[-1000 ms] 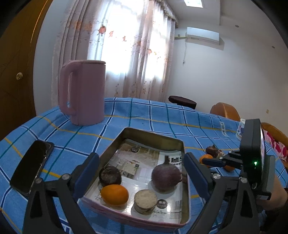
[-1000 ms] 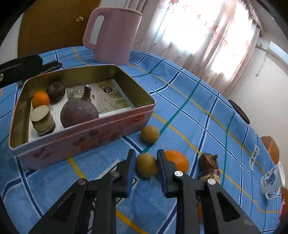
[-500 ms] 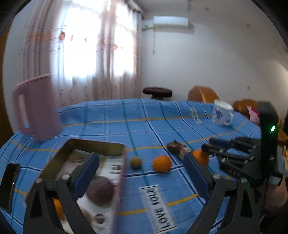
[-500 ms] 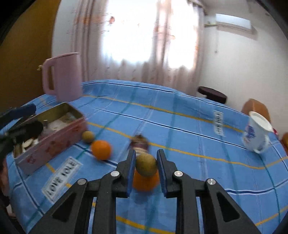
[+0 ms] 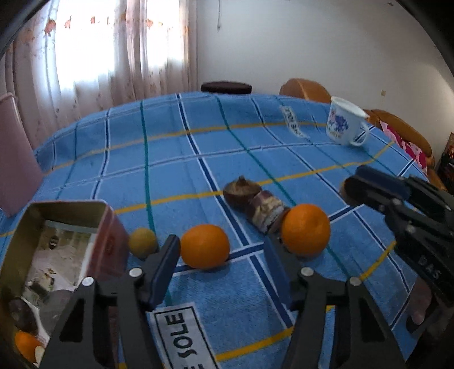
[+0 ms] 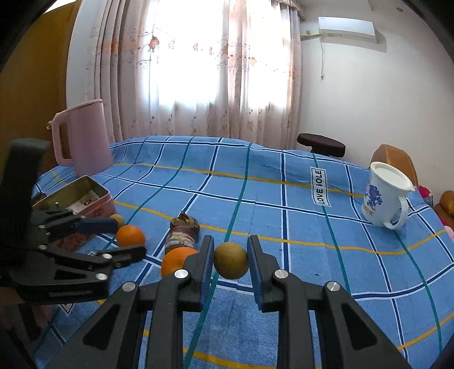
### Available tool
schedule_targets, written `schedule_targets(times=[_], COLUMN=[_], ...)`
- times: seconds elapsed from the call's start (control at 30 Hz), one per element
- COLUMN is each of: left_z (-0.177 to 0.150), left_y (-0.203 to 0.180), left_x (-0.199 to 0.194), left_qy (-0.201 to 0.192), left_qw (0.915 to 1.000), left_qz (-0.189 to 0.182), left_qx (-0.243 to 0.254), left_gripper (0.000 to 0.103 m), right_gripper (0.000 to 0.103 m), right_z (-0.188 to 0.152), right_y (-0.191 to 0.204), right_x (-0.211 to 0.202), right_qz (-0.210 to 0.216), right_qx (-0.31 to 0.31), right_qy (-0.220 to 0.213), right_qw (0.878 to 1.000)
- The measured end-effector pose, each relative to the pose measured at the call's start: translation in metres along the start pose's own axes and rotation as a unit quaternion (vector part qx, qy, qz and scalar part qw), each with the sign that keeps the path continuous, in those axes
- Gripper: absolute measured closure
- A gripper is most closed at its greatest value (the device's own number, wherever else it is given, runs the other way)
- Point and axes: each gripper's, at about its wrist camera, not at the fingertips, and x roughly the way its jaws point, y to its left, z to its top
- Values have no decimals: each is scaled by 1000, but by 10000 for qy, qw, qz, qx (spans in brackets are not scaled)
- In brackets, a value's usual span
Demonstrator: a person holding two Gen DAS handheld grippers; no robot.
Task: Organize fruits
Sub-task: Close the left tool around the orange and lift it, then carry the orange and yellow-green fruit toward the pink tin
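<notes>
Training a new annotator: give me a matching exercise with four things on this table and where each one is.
Things:
1. small brownish-yellow fruit
2. white floral mug
3. pink pitcher
4. pink tin box

Places:
A. far left, near the curtain
B. between the right gripper fingers
C. standing alone on the right
D. beside the left gripper, lined with newspaper

Pairs: 1-B, 2-C, 3-A, 4-D

A home room: floral curtains (image 6: 181, 71), wall air conditioner (image 6: 347, 27), checked tablecloth (image 6: 255, 181).
</notes>
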Motion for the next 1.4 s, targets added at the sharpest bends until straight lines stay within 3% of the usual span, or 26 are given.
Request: schedule_targets(times=[0.27,0.33,0.37,0.43,0.93,1.4], left_z=[10,11,11,12,6,0], left_y=[2,9,12,15,-3,-8], left_x=[19,25,28,32,-7,-36], left_qy=[217,344,419,502,-395,-1173], left_qw=[9994,9990,9988,9984,9991,9931], left_qz=[278,266,209,80,-169,-31], left_qx=[25,-96,-165,-233,26,76], left_gripper=[41,47,58,62,62,62], right_gripper=[78,78,78,78,78,78], right_z=[-1,0,0,-1,-2,-3], right_y=[0,1,1,1,1,2], right_x=[2,2,2,2,-11,-27], right_qz=[20,20,15,18,168,291], right_qx=[-39,-52,-54,-54,-52,-73], right_qy=[30,26,18,4,-385,-822], right_qw=[10000,10000,10000,10000,9991,9962])
